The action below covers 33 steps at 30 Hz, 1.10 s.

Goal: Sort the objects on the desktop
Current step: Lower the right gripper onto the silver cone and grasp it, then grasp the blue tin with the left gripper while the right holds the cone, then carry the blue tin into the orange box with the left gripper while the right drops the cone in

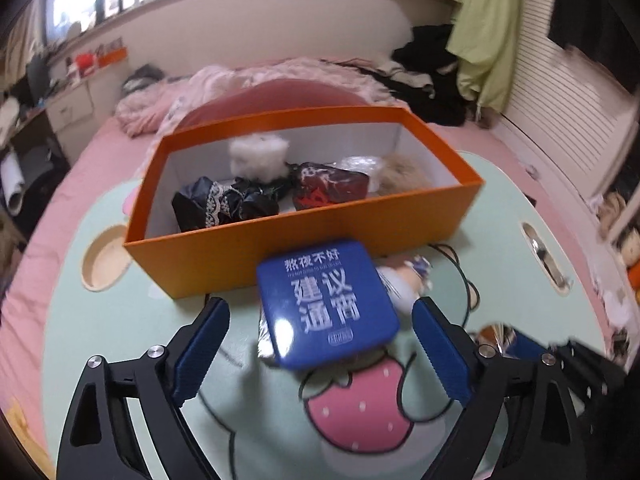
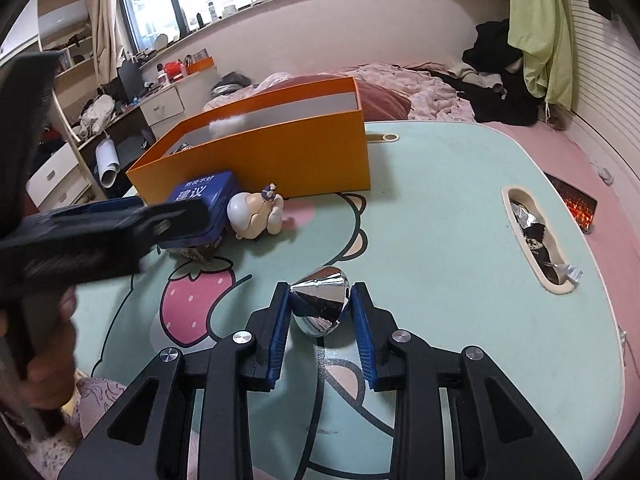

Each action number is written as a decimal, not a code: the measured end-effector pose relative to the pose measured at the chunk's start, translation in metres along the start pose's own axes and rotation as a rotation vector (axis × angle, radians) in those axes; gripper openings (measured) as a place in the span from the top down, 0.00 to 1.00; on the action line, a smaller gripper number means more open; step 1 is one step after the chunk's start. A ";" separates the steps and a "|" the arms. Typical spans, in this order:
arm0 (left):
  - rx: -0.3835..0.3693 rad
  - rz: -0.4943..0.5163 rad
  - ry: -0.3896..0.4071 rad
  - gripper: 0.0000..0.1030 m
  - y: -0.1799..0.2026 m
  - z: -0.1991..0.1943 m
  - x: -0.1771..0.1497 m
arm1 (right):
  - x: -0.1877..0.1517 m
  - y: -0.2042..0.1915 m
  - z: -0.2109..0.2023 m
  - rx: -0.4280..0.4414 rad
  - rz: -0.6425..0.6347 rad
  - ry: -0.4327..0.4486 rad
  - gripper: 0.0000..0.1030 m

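Note:
A blue square tin [image 1: 326, 304] with white lettering lies tilted on a foil-wrapped item in front of the orange box [image 1: 320, 232]. My left gripper [image 1: 322, 302] stands open around the tin, with a gap on both sides. In the right wrist view the tin [image 2: 200, 196] and a small pale figure toy [image 2: 256, 214] sit against the box wall [image 2: 280, 160]. My right gripper [image 2: 322, 288] is shut on a shiny silver cone [image 2: 320, 304] just above the mint table [image 2: 440, 280]. The box holds dark wrapped bundles, a white fluffy piece and a tan one.
The table has a round cup hole [image 1: 104, 260] at the left and a slot [image 2: 536, 232] holding foil wrappers at the right. A dark card [image 2: 576, 204] lies on the pink bed beyond the slot. A hand holds the left tool's black housing [image 2: 80, 240].

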<state>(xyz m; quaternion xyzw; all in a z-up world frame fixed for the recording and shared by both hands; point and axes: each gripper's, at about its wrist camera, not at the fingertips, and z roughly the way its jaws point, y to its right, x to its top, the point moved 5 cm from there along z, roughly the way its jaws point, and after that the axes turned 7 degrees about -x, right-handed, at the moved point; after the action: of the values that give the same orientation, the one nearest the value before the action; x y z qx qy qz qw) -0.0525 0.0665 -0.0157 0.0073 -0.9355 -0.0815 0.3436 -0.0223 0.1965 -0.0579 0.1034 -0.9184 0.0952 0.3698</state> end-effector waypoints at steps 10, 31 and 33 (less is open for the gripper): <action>-0.007 -0.039 -0.014 0.32 -0.015 0.012 -0.009 | -0.001 -0.003 -0.001 0.008 0.005 0.000 0.69; -0.070 -0.046 0.082 0.75 -0.048 -0.032 -0.029 | -0.003 -0.006 -0.001 0.001 -0.008 -0.001 0.69; -0.099 -0.057 0.058 0.75 -0.049 -0.026 -0.032 | -0.002 -0.006 -0.001 0.001 -0.007 -0.002 0.69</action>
<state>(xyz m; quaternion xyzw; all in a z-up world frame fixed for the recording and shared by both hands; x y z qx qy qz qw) -0.0136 0.0168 -0.0243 0.0193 -0.9194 -0.1371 0.3682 -0.0186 0.1917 -0.0584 0.1071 -0.9183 0.0944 0.3692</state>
